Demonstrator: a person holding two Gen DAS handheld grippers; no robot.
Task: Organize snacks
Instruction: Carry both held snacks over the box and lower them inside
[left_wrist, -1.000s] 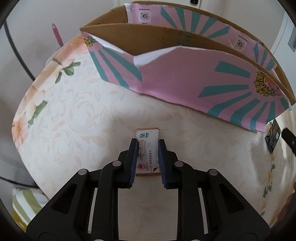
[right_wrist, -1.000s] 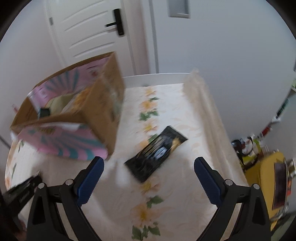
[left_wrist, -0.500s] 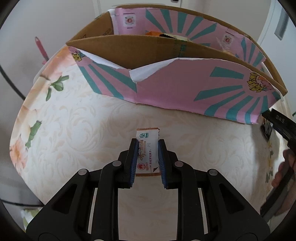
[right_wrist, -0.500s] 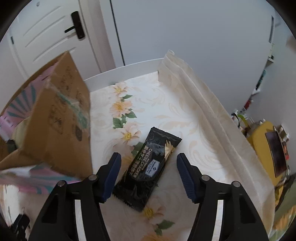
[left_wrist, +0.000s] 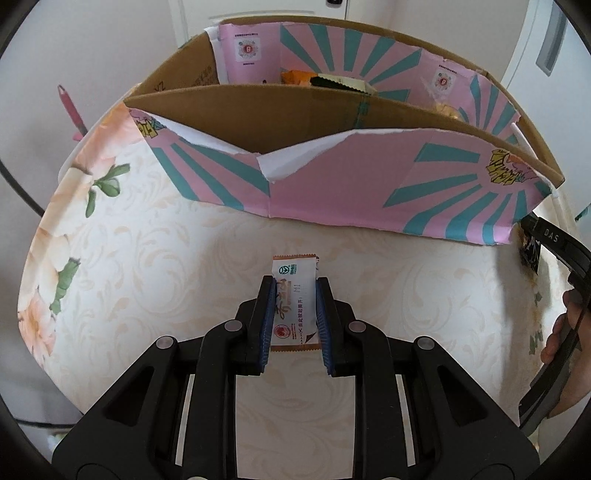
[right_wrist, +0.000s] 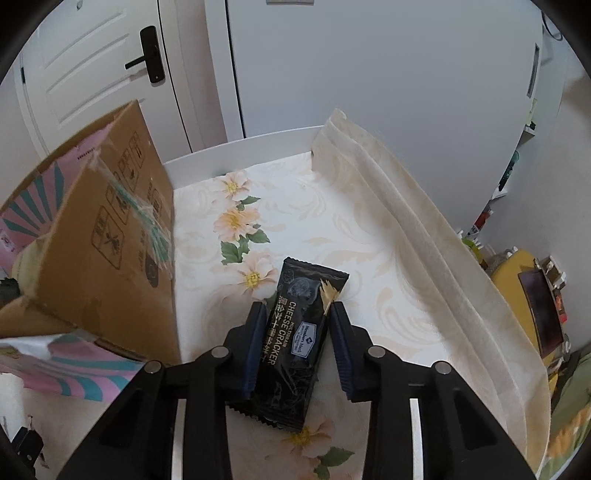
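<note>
White sachet handling: the white sachet (left_wrist: 294, 295) looks light, thin and pliable, with crimped ends; I judge that a hold across its narrow width at mid-length suits it, and a hard squeeze could crush whatever is inside.
White sachet position: it lies lengthwise between the fingers of the left hand-held gripper (left_wrist: 294, 293), its far end poking out past the fingertips, above the floral surface (left_wrist: 122, 280); whether it is lifted clear of the surface I cannot tell.
Left hand-held gripper state: clenched on the white sachet, both blue pads pressed against its long edges.
Cardboard box: the cardboard box (left_wrist: 369, 184) stands beyond the sachet, open-topped, with other packets visible inside; it is the likely destination.
Black cracker pack handling: the black cracker pack (right_wrist: 295, 339) is a glossy film wrapper, probably slippery and light, with brittle contents; I judge the middle of its long sides the best place to pinch.
Black cracker pack position: it lies flat on the surface just right of the box, slightly skewed, its middle between the fingers of the right hand-held gripper (right_wrist: 297, 319).
Right hand-held gripper state: released; the left pad is at the wrapper's edge and the right pad stands slightly off it.
</note>
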